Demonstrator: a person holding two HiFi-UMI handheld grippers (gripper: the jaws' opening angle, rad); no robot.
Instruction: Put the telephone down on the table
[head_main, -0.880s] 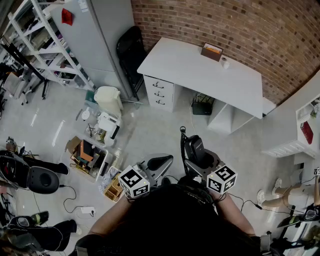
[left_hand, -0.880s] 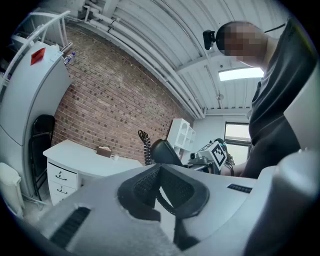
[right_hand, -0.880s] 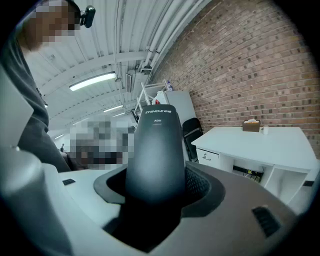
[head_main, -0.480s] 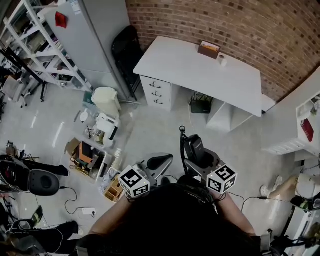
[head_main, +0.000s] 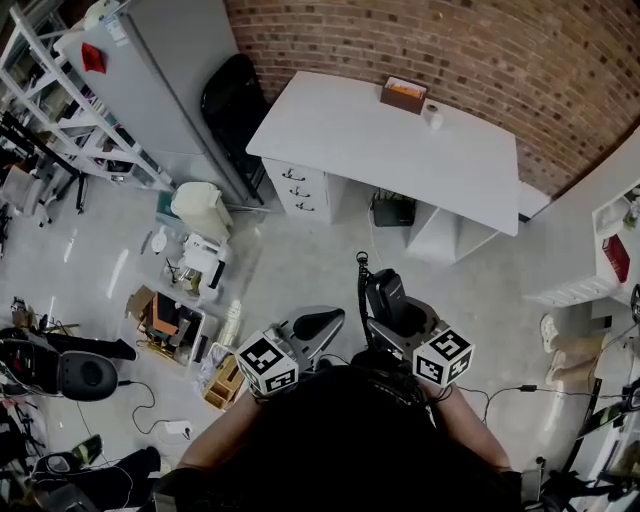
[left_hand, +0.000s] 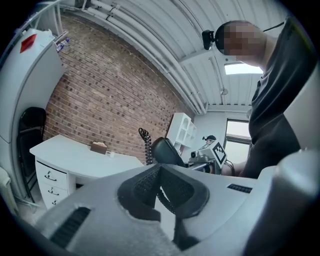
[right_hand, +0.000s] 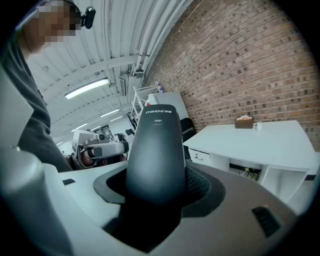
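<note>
Between the jaws of your right gripper stands the black telephone, the pads spread wide and pressed against its sides, with its coiled cord just beside it. On your left, the left gripper has its jaws drawn together to a thin slit, holding nothing. Ahead of both, well apart across the floor, the white surface stands against the brick wall, carrying a small brown box and a white cup.

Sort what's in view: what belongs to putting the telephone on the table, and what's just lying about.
Job: telephone handset, right gripper clamped on it, white table.
Lying about: brown box, small cup, black chair.
</note>
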